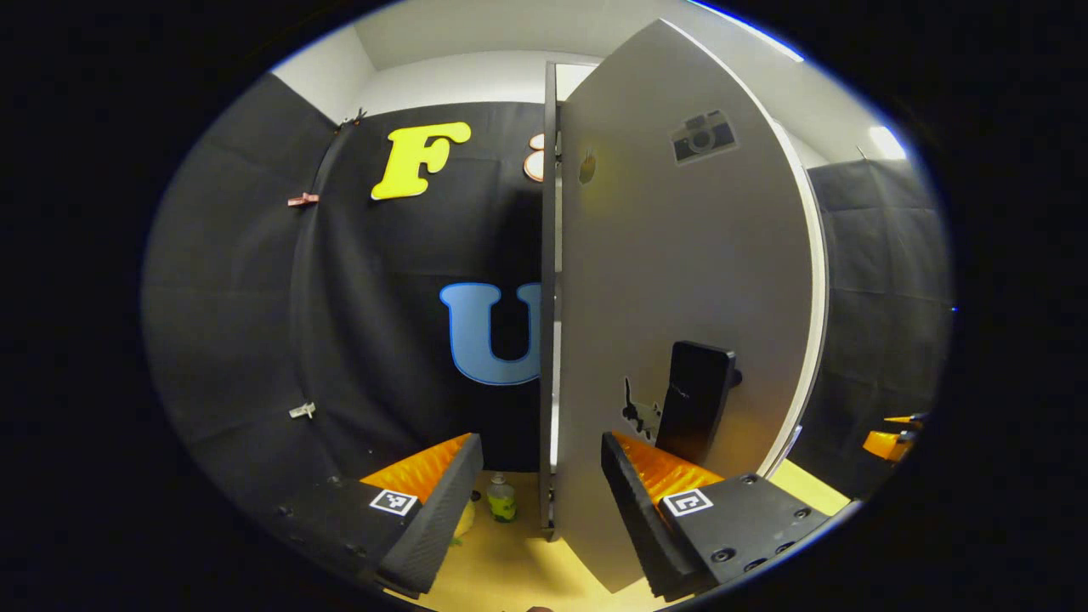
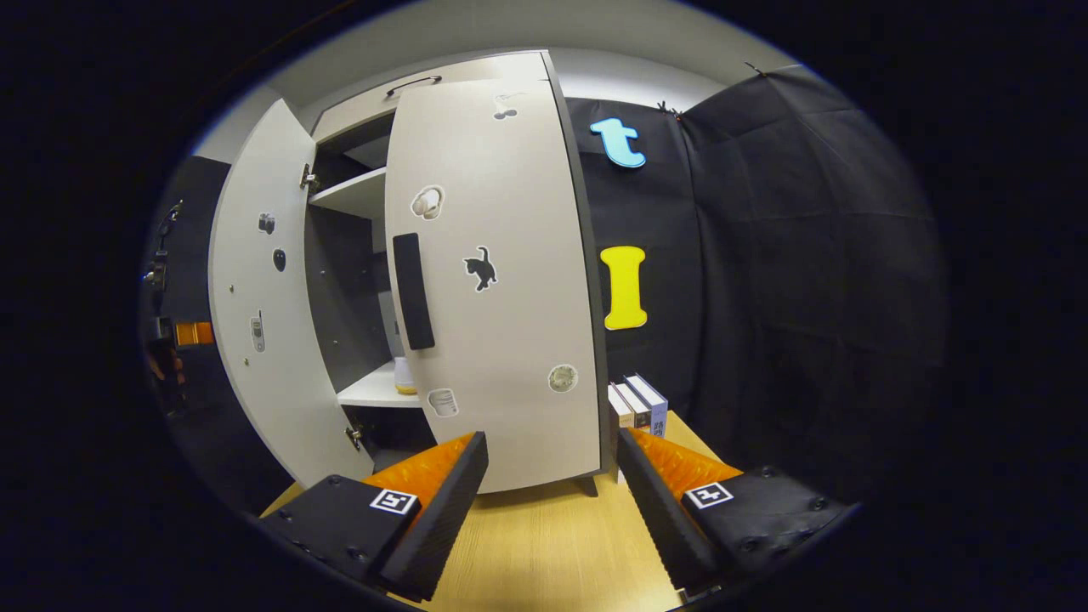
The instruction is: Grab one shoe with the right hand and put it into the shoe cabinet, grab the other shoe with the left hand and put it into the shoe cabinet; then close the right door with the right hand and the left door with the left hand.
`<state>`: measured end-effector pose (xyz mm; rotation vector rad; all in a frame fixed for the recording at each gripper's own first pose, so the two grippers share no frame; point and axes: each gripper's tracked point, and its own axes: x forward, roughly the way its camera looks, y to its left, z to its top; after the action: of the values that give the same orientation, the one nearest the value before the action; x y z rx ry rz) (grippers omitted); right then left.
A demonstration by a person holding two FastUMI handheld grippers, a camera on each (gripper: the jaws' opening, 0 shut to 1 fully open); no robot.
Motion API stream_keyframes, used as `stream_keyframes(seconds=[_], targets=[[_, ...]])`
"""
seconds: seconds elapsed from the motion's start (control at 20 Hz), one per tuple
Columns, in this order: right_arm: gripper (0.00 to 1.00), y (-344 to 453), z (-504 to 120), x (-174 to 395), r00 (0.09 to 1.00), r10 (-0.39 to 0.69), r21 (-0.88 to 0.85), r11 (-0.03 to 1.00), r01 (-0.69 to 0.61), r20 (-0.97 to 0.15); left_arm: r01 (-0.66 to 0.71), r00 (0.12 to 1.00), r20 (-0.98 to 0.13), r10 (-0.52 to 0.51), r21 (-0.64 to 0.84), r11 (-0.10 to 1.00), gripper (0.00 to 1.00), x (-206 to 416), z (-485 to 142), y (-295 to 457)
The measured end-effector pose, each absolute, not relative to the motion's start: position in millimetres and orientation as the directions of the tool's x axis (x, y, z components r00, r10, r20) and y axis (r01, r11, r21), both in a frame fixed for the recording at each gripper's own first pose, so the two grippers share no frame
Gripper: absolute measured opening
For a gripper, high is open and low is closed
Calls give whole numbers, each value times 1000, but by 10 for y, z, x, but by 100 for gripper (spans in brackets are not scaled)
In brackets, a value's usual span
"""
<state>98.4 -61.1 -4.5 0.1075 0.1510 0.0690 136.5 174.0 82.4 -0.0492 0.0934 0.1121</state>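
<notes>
In the right gripper view the white shoe cabinet [image 2: 365,195] stands on a wooden table [image 2: 552,544]. Its right door [image 2: 501,340], with a black handle [image 2: 412,291], is swung almost shut. The left door [image 2: 255,374] hangs wide open. On the lower shelf [image 2: 374,393] a pale, yellow-bottomed thing [image 2: 405,376] peeks from behind the right door, too hidden to name. My right gripper [image 2: 552,501] is open just before the right door. In the left gripper view the left door's outer face [image 1: 680,255] with its handle [image 1: 695,399] is close, and my left gripper [image 1: 540,501] is open at its lower part.
Several books [image 2: 639,404] stand upright on the table right of the cabinet. A small green bottle [image 1: 501,499] sits low beside the cabinet's left side. The other gripper shows as an orange patch [image 1: 888,442] past the left door's free edge.
</notes>
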Motion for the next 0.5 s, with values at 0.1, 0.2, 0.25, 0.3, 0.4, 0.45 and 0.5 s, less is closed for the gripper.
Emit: stream_keyframes(seconds=[0.1,0.2,0.25,0.3,0.4,0.45,0.5], targets=[[98,-688,-81,1024,984,94,121,990,-76,-150,-120,989,-97,116,-41,992,89,1417,842,1622],[98,-777,-172,1057,978,115,136,986,-92,-172,-131,988,-92,128,-31,991,89,1473,845,1484],[98,-822,-206,1071,975,125,145,984,-99,-184,-138,987,-87,135,-32,990,89,1509,844,1402],[99,-877,-197,1073,973,134,154,982,-106,-188,-150,985,-85,147,-33,988,89,1527,837,1317],[98,-1008,-163,1137,973,144,158,981,-116,-180,-149,986,-79,145,-39,988,89,1587,849,1139],[98,-1070,-160,1162,973,148,155,980,-122,-174,-151,986,-73,148,-40,988,96,1601,861,1059],[98,-1124,-137,1181,974,155,152,980,-130,-168,-157,985,-70,155,-36,987,94,1608,870,973]])
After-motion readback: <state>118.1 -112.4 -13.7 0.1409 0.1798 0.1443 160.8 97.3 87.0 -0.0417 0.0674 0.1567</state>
